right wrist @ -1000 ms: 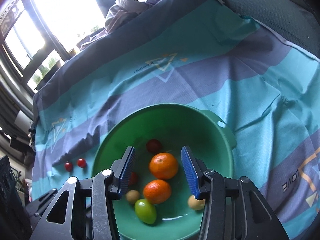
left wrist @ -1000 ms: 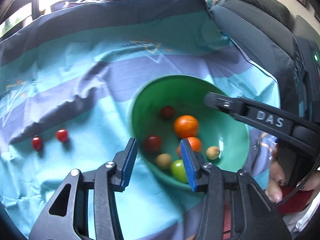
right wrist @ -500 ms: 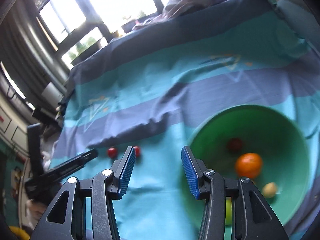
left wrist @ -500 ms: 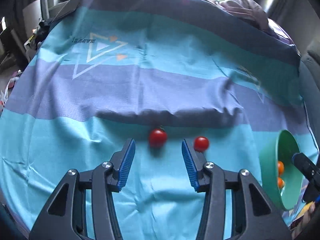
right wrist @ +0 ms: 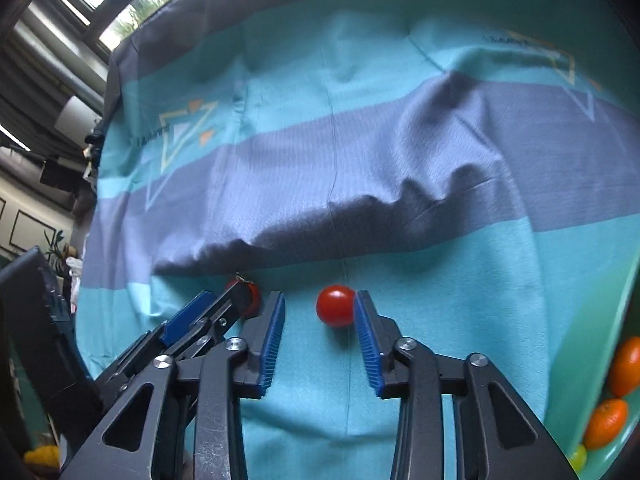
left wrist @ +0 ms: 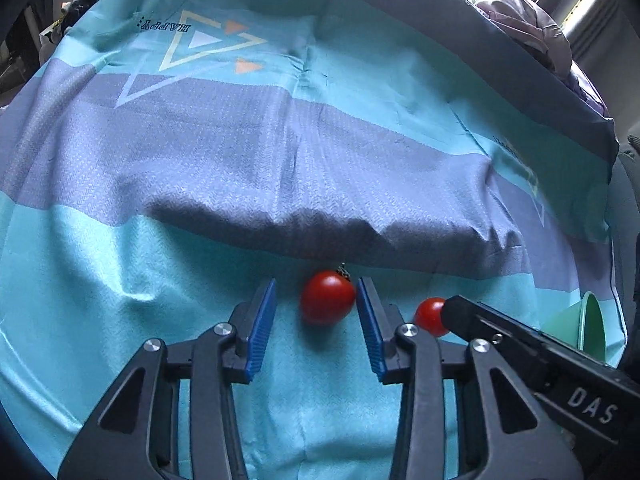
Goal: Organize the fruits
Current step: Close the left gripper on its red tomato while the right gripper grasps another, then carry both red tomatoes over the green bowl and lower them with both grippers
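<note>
Two red cherry tomatoes lie on the striped cloth. My left gripper [left wrist: 316,312] is open with the left tomato [left wrist: 327,298] between its blue pads, touching the right pad. My right gripper [right wrist: 319,316] is open around the right tomato [right wrist: 335,305], which rests against its right pad. In the left wrist view the right tomato [left wrist: 427,316] is partly hidden by the right gripper's finger. In the right wrist view the left tomato [right wrist: 252,294] peeks from behind the left gripper's fingers [right wrist: 208,316].
The green bowl [left wrist: 594,330] stands at the right, with oranges [right wrist: 626,366] and a green fruit [right wrist: 578,456] in it. The teal and grey cloth [left wrist: 280,160] has a raised fold just behind the tomatoes. A heap of fabric [left wrist: 528,20] lies at the far edge.
Both grippers have left the bowl, swung left and come down over the two tomatoes. Each tomato now sits between a pair of open pads.
</note>
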Demonstrator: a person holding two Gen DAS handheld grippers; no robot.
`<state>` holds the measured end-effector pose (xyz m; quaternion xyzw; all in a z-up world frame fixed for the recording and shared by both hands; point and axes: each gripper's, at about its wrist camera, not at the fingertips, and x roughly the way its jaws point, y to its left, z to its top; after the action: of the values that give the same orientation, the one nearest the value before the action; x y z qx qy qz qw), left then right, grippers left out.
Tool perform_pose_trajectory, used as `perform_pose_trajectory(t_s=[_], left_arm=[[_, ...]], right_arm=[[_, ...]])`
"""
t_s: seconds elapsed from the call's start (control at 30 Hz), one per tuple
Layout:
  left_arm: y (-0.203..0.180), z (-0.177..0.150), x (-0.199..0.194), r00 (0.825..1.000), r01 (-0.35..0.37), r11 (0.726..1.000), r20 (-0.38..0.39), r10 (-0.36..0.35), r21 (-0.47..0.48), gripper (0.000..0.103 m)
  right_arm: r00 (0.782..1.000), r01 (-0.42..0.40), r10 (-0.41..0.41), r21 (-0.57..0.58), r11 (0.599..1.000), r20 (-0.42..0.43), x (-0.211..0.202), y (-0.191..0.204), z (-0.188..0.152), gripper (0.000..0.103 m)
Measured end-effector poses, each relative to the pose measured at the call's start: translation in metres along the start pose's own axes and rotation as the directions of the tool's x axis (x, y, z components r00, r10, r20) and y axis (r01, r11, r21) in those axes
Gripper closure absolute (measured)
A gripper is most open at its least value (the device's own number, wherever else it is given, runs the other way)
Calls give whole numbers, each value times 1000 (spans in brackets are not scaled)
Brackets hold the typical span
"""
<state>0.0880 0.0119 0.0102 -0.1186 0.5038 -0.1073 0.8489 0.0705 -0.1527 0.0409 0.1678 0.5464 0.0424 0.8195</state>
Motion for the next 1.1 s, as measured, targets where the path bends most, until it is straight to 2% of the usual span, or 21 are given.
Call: perform_pose_trajectory(t_s=[0.07, 0.27, 0.53, 0.6, 0.83, 1.1], left_arm=[[2, 0, 4, 999, 19, 1000, -28, -19, -6, 66], [0, 0, 6, 1000, 2, 1000, -6, -2, 3, 75], [1, -1, 4, 1000, -17, 1000, -8, 17, 3, 76], [-1, -1, -1, 1000, -24, 1000, 15, 24, 13, 76], [-20, -8, -37, 995, -15, 998, 95, 9, 64, 76], [-48, -30, -81, 985, 20, 987, 168, -47, 160, 76]], right_arm=[[1000, 19, -19, 6, 1000, -15, 8, -2, 1, 70], [999, 32, -32, 7, 999, -35, 18, -5, 3, 70], [998, 49, -48, 8, 999, -34, 27, -4, 2, 73], [998, 48, -47, 2, 999, -36, 26, -4, 2, 73], [1000, 24, -24, 3, 1000, 16, -2, -11, -10, 73], [991, -19, 17, 12, 1000, 131, -60, -28, -31, 73]])
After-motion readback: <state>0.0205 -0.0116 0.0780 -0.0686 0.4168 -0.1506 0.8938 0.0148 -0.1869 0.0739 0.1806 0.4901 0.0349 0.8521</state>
